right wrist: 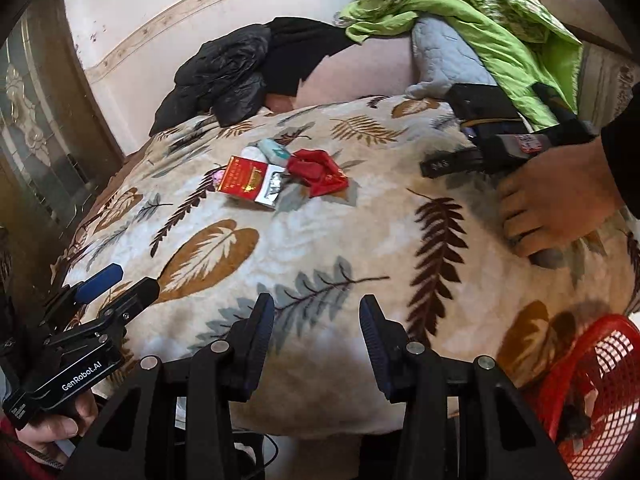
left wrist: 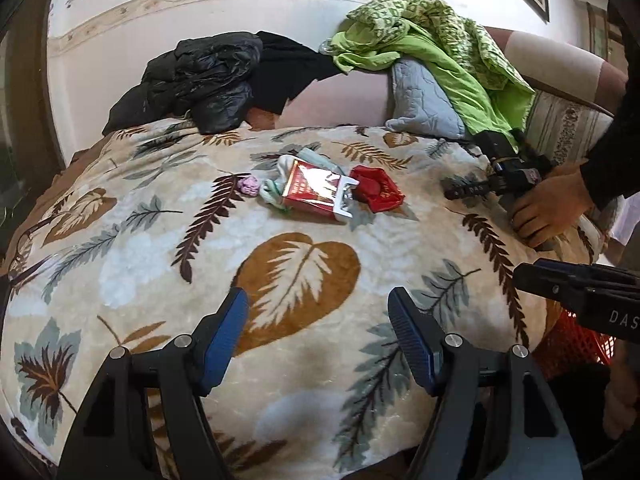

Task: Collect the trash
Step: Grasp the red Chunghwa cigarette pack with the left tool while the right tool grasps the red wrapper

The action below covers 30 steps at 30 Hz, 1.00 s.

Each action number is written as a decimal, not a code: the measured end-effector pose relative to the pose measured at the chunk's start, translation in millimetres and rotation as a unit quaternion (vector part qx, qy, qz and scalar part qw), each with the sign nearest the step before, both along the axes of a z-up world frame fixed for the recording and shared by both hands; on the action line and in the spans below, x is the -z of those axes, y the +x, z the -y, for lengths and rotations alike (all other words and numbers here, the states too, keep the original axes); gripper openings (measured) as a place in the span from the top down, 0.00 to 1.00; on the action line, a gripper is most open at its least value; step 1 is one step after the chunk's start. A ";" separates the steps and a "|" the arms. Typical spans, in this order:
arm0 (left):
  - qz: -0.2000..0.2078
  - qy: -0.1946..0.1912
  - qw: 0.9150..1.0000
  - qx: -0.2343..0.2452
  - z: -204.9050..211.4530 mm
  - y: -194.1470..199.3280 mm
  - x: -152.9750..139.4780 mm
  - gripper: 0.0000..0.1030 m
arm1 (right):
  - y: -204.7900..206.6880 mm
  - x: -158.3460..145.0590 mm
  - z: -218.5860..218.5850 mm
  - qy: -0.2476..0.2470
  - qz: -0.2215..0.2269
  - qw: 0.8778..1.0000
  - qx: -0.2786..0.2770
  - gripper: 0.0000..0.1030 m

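Left claw (left wrist: 318, 314): hovering wide, gripping nothing, over near bed (left wrist: 360, 360).
Right claw (right wrist: 316, 320): hovering narrower, gripping nothing.
Trash (left wrist: 320, 190): lying far on bed.

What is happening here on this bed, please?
A person holds a hand-held gripper in each hand above a leaf-patterned blanket. The left hand-held gripper and the right hand-held gripper are both open and empty. The trash lies further ahead, untouched: a red cigarette pack, a crumpled red wrapper and a small pink scrap. A red mesh basket waits at the bed's edge. Another hand rests on the blanket.
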<state>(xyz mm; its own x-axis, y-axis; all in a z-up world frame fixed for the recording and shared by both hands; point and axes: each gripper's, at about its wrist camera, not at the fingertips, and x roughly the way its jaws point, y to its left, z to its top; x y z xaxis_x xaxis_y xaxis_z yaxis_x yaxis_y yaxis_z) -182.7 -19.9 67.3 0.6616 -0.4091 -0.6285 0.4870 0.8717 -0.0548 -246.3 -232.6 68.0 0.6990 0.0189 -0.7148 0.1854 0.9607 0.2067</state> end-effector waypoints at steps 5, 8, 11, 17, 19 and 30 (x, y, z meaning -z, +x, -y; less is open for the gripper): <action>-0.002 -0.004 1.000 -0.013 -3.0 16.5 -3.2 0.31 | 20.2 -1.4 -2.9 -0.010 0.000 1.000 -0.019 0.53; -0.010 -0.010 1.000 -0.017 -1.9 32.9 -5.0 0.31 | 38.5 -2.9 4.9 -0.010 0.001 1.000 -0.025 0.48; -0.030 -0.026 0.999 -0.022 -1.8 53.6 -2.6 0.31 | 63.2 -3.4 20.2 -0.009 0.007 1.000 -0.023 0.44; -0.091 -0.062 0.993 -0.039 -7.9 86.7 18.4 0.31 | 139.4 12.9 49.0 -0.020 -0.012 0.999 -0.031 0.42; -0.105 -0.067 0.991 -0.043 -9.4 95.5 23.6 0.31 | 163.3 21.6 55.9 -0.009 -0.017 0.999 -0.033 0.42; -0.116 -0.116 0.985 -0.044 -1.1 157.3 28.9 0.31 | 233.0 62.6 57.1 0.002 -0.051 0.998 -0.038 0.89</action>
